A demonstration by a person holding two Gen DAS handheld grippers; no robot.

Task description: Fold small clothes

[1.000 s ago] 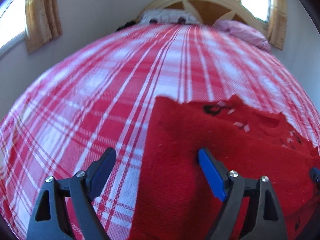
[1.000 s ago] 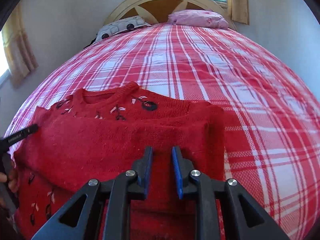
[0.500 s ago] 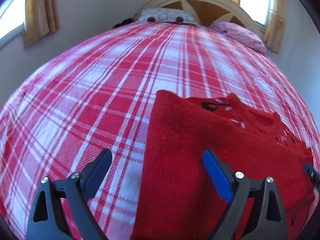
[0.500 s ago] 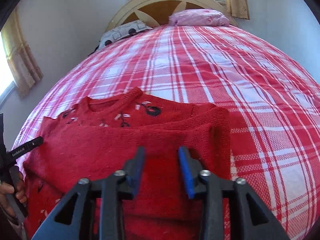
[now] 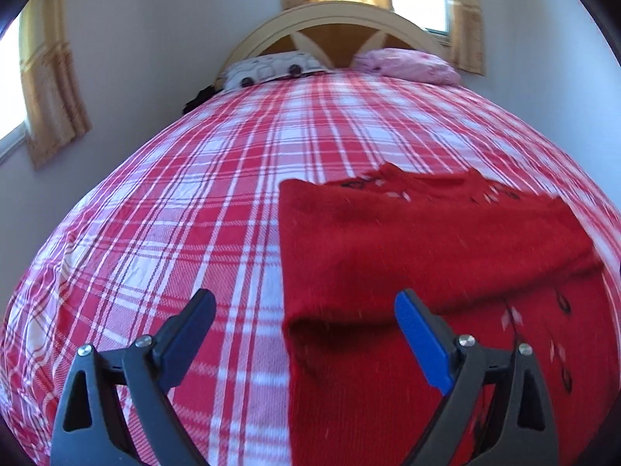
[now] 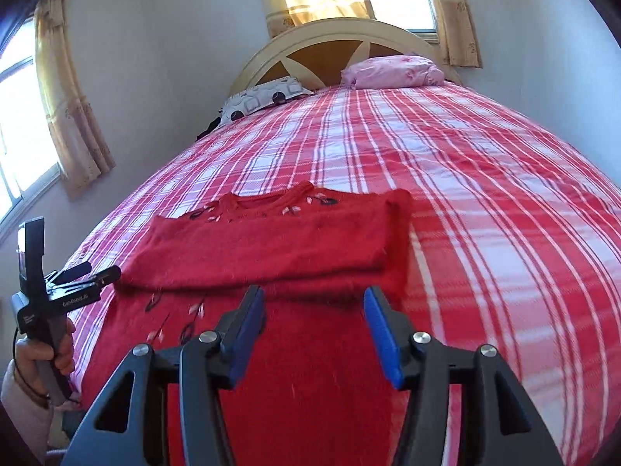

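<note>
Red knitted sweater [image 6: 271,240] lying flat on the bed [image 6: 485,178], right in front of both hand-held grippers. Sleeves folded across the chest, bottom part spread toward the fingers.

Left hand-held gripper [image 5: 302,334] wide apart, nothing between its fingers, the sweater's left edge just ahead. Right hand-held gripper [image 6: 314,334] about half apart, jaws just been opening, nothing pinched between them, hanging over the sweater's lower part.

Looks soft and floppy, thick and fuzzy, light to lift. Not slippery, not breakable. Likely to sag and bend where nothing holds it up. Best to pinch both bottom corners, or the hem near each side, so the fold stays straight.

Bed covered in a red and white checked sheet, a bit wrinkled, soft under the fingers. Far ahead, a spotted pillow [image 6: 264,97] and a pink pillow [image 6: 392,72] by the round headboard [image 6: 341,35]. Yellow curtains [image 6: 73,116] and bright windows beyond and off to the left.
</note>
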